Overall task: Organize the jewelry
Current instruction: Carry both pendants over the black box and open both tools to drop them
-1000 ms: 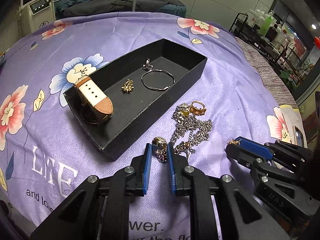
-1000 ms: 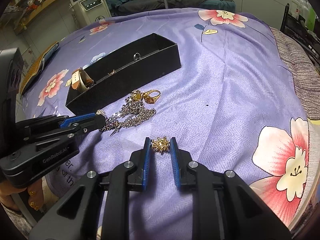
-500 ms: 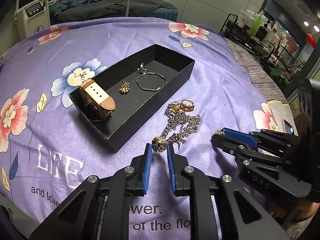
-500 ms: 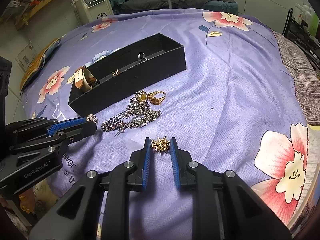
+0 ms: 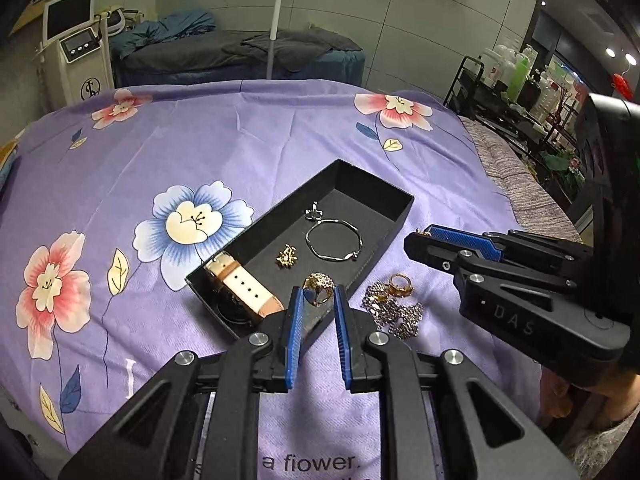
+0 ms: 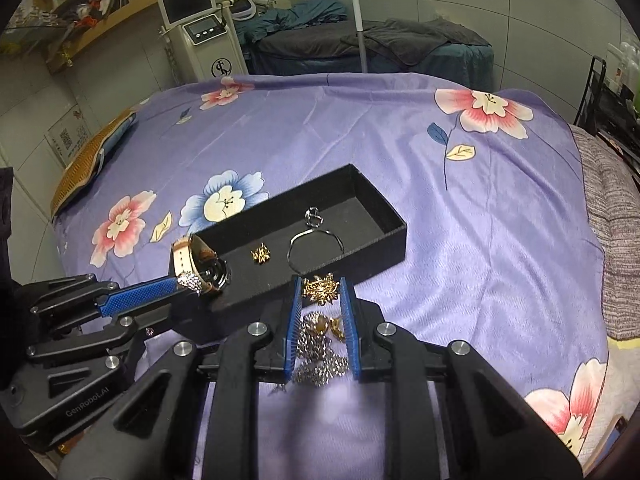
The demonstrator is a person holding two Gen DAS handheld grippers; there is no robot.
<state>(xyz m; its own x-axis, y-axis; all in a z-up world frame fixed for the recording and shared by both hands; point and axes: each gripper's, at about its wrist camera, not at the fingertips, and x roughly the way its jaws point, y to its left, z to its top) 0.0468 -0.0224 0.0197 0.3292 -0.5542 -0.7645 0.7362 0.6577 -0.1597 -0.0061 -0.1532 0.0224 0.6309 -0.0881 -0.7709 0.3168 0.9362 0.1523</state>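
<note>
Purple floral sheet [image 5: 248, 152]: left claw [image 5: 317, 300] pinches ring [image 5: 318, 287] (apparently above tray [image 5: 362, 268]).

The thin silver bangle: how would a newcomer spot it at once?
Find the black tray on the purple floral bedspread. On its floor lies the thin silver bangle, beside a small gold brooch and below a little silver ring. It is the only large open hoop there.

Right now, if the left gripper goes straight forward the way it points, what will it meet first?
Probably the near wall of the black box. The left gripper, shut on a sparkly ring, sits at that edge, beside the watch. Its height is unclear; it may pass over the wall.
</note>
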